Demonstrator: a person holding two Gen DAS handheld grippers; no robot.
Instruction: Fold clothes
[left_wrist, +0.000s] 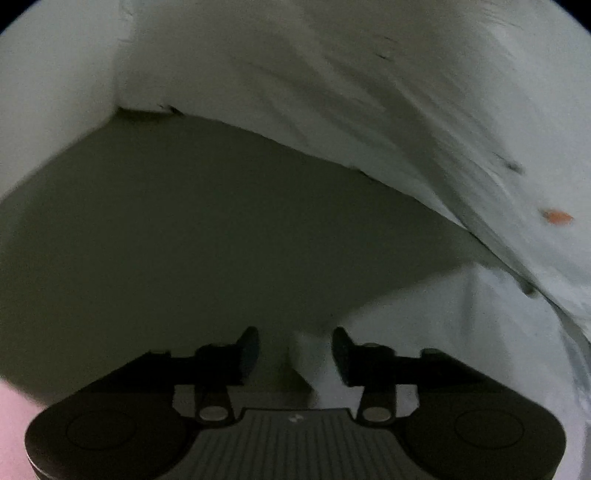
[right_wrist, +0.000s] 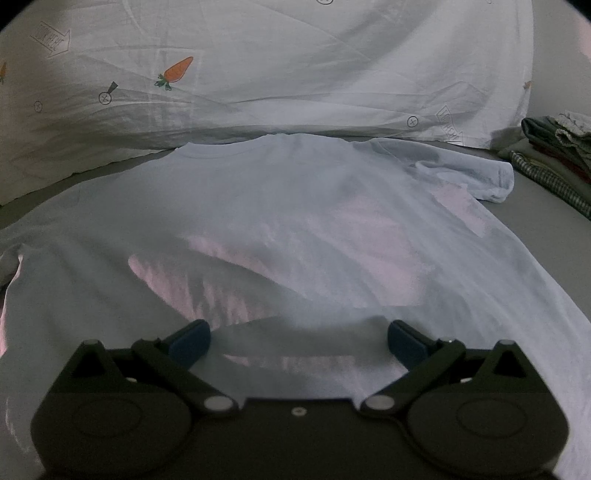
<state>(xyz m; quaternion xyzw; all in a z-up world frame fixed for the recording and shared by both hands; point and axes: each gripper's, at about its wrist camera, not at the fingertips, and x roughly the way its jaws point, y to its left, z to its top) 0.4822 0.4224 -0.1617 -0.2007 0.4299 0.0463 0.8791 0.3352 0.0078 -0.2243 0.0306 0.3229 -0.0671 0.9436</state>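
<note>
Judging the white T-shirt (right_wrist: 295, 206) light and limp, I favour its hem, my right gripper (right_wrist: 299, 338) wide apart and my left gripper (left_wrist: 295, 350) half apart around a fabric corner, unclamped.

A bedroom at home: beyond the right fingers a grey bed sheet (right_wrist: 535, 206) carries a carrot-print pillow (right_wrist: 258, 55) along its far side and a stack of folded clothes (right_wrist: 554, 147) off to the right.
</note>
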